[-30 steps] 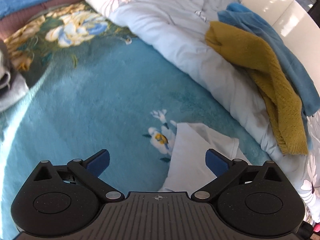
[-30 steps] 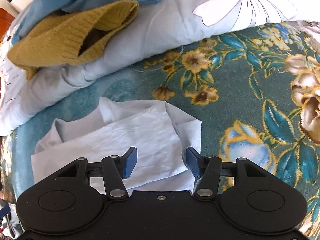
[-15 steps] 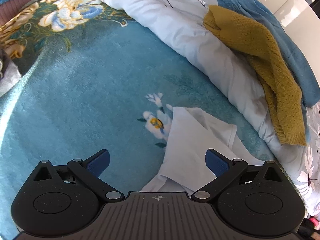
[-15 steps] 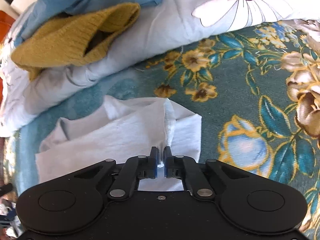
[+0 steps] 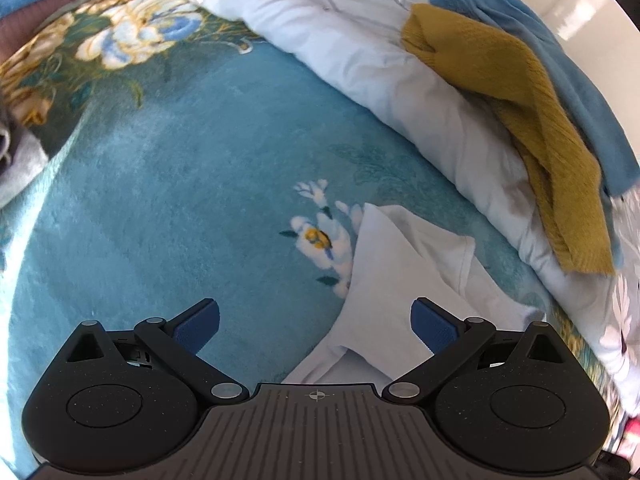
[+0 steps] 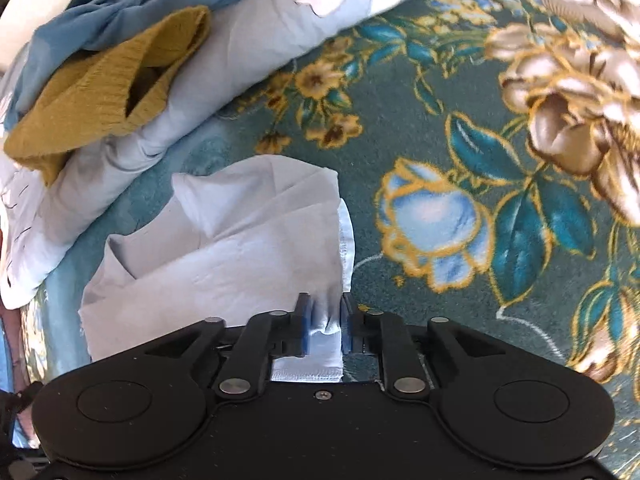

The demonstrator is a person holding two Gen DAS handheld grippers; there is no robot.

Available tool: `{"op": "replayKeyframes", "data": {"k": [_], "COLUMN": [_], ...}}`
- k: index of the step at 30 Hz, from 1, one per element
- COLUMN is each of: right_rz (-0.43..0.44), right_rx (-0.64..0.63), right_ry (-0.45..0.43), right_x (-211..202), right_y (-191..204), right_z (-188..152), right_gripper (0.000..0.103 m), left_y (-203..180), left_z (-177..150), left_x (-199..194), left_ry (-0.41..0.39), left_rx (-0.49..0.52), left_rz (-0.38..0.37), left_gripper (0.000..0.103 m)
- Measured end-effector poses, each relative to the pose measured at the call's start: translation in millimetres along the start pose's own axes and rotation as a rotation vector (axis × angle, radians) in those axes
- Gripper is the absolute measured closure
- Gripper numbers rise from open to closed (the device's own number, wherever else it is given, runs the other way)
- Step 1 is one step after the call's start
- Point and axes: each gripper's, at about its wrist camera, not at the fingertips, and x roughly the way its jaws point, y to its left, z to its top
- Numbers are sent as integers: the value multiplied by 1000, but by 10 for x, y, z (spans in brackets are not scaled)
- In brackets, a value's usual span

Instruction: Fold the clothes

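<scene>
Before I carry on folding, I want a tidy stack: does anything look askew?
Yes. The white garment lies crumpled with uneven flaps, its hem bunched in the right claw. The mustard sweater and blue garment sprawl unfolded on the duvet.

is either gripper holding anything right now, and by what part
The right gripper is shut on the white garment, pinching its hemmed edge near a corner. The left gripper is open and holds nothing.

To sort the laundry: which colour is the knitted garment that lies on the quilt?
Mustard yellow. The knitted garment shows best in the left wrist view.
</scene>
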Motion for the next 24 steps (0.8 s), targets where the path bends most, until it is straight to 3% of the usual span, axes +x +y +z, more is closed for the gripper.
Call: {"op": "replayKeyframes", "data": {"k": [6,11,15,18,24], "right_rz": [-48,-122,-133,-160,-194], "right_rx": [-54,-101,-99,-114,-77], "right_ry": [-8,155,294,342,329], "right_x": [-410,-609,-704,-708,-623], "right_y": [-210,-484,-652,-716,-815], "right_z": [-369,-1242,-2008,-2415,-2680], "right_gripper": [63,61,59,57,54], "left_y": [68,276,610,827,987], "left_z": [-336,-925,-1393,-1669,-1976], "left_x": [-150,-309,-368,-342,-201], "left_ry": [78,211,323,377,436], "left_rx": [217,402,427,452,533], "left_rz": [-2,6,27,58,108], "left_gripper": [0,0,0,1,6]}}
